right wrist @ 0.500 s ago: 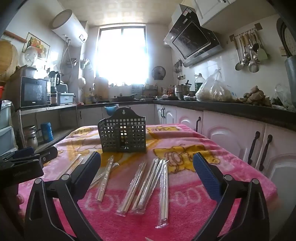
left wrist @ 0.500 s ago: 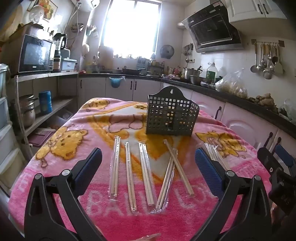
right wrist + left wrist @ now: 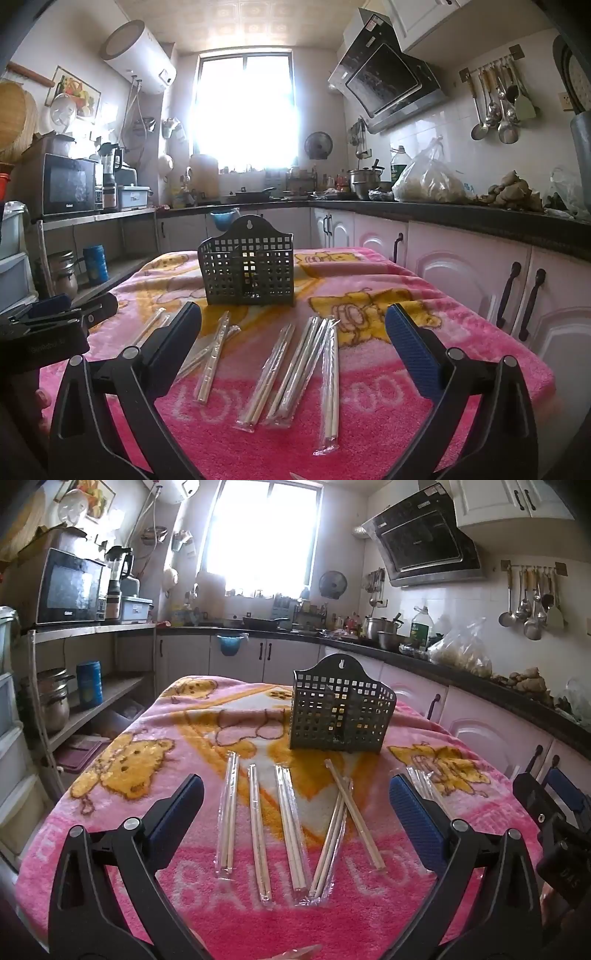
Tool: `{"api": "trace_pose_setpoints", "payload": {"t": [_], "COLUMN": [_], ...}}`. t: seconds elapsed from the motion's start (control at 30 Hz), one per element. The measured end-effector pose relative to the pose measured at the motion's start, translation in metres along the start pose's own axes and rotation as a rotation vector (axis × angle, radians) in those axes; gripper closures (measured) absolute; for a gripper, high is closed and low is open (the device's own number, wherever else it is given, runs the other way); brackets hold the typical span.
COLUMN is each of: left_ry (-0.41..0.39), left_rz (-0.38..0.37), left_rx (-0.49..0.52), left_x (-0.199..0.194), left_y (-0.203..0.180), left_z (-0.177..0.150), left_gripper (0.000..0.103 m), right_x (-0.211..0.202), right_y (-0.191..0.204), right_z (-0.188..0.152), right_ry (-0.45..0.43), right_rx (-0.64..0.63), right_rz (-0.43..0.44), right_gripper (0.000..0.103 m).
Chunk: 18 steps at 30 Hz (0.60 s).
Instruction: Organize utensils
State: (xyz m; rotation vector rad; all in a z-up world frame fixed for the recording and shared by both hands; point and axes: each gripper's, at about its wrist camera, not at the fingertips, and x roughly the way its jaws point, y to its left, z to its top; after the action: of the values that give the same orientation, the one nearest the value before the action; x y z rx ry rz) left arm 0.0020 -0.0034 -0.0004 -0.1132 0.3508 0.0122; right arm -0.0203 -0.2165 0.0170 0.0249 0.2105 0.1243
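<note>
Several pairs of wooden chopsticks in clear plastic sleeves [image 3: 258,827] [image 3: 269,373] lie spread on a pink blanket over the table [image 3: 122,775] [image 3: 461,332]. Behind them stands a dark perforated plastic utensil basket [image 3: 341,710] [image 3: 246,273], upright and apparently holding nothing. My left gripper [image 3: 295,812] hovers open above the near side of the chopsticks. My right gripper [image 3: 293,332] is open too, low over the chopsticks on the right part of the table. Each gripper shows at the edge of the other's view: the right gripper [image 3: 554,805], the left gripper [image 3: 62,317].
A kitchen counter with white cabinets [image 3: 461,266] runs along the right, close to the table edge. Shelves with pots and a microwave [image 3: 70,587] stand at the left. A bright window [image 3: 258,535] is behind. A scrap of clear wrapper [image 3: 295,952] lies at the near edge.
Both grippers stay open and nearly still; the views have shifted only slightly. The chopsticks and basket have not moved.
</note>
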Motion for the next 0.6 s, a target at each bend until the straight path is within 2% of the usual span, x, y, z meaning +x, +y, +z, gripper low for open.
{"api": "trace_pose_setpoints", "payload": {"t": [0.6], "left_ry": [0.0], "left_rz": [-0.005], "left_rx": [-0.003], "left_x": [-0.0039], "left_y": [-0.0017], "left_z": [0.003], "left_gripper": [0.011], "right_x": [-0.0036], "right_y": [0.0021], "right_z": [0.0007], "right_ry": [-0.001], "right_rx": [-0.003], "right_rz": [0.013], "right_gripper": [0.006]}}
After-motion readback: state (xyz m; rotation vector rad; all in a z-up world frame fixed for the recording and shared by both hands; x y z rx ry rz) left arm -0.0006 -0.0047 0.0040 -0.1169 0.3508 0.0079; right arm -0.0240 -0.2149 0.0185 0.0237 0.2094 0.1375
